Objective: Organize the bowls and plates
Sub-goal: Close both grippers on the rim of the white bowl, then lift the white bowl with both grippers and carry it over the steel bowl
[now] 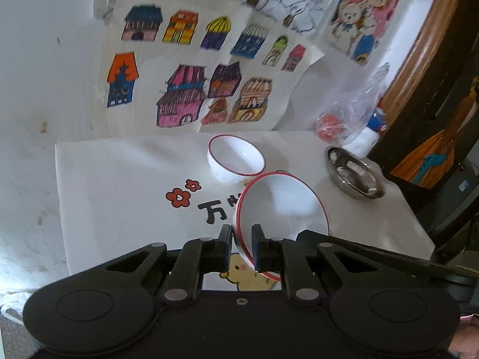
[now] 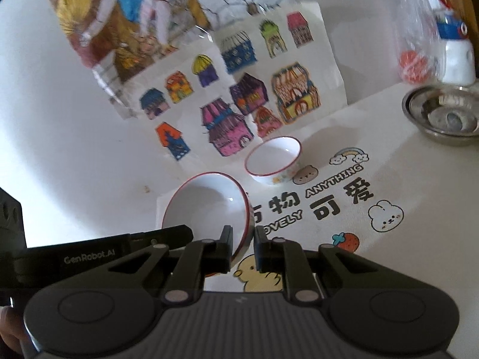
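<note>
Cartoon-printed white mat [image 1: 125,185] meets a drawing-covered wall [image 1: 60,59]. Both the left gripper [image 1: 242,248] and right gripper [image 2: 242,249] clamp one tilted red-rimmed bowl [image 1: 281,206]; beyond it a second bowl [image 1: 235,160] stands upright, steel bowl [image 1: 354,173] nearer the mat's edge.

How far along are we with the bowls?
Nothing is stacked yet. Both the left gripper and the right gripper are clamped on the rim of one tilted red-rimmed bowl. The second bowl stands alone on the mat, waiting; the steel bowl is untouched.

Steel bowl [image 2: 443,113] contents blurred; held bowl's [image 1: 281,209] near rim hidden behind fingers [image 1: 259,248].
</note>
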The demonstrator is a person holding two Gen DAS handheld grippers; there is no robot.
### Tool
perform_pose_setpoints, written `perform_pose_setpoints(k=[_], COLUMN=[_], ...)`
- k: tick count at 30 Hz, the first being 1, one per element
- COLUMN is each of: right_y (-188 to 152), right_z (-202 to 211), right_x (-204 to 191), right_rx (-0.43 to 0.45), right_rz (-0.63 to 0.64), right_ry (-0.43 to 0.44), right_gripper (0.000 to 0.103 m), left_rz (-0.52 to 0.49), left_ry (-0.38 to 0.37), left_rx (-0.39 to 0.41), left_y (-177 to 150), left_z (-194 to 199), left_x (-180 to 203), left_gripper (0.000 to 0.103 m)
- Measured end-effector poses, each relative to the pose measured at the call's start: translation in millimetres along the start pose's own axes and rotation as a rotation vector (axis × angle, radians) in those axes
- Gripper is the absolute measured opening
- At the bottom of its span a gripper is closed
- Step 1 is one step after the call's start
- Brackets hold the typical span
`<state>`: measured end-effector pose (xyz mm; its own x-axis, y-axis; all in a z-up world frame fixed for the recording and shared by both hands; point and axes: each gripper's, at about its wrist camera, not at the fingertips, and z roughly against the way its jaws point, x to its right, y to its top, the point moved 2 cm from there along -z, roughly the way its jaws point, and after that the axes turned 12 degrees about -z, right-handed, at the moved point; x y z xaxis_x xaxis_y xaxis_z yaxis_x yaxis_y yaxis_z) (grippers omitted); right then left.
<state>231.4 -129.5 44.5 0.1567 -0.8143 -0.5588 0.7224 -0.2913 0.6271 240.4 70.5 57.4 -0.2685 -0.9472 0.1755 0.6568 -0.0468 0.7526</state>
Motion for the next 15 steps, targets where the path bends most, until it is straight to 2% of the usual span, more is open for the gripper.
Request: perform_pose_setpoints(k=[8,15], right_y=[-23.6,-52.5], right_z=[39.5,52.9], right_x=[-13.5,-14.5], right_rx=[-0.003,-0.072], right_rz=[0.065,0.095], right_ry=[0.003,-0.016], right_gripper=[0.016,0.017], left_rz=[-0.033,-0.065], left_ry=[-0.011,-0.013], left_rx=[0.005,-0.049], left_y=[-20.5,-48.9], left_z=[37.1,52.8], left_x=[17.7,25.8], left_gripper=[0.014,0.014])
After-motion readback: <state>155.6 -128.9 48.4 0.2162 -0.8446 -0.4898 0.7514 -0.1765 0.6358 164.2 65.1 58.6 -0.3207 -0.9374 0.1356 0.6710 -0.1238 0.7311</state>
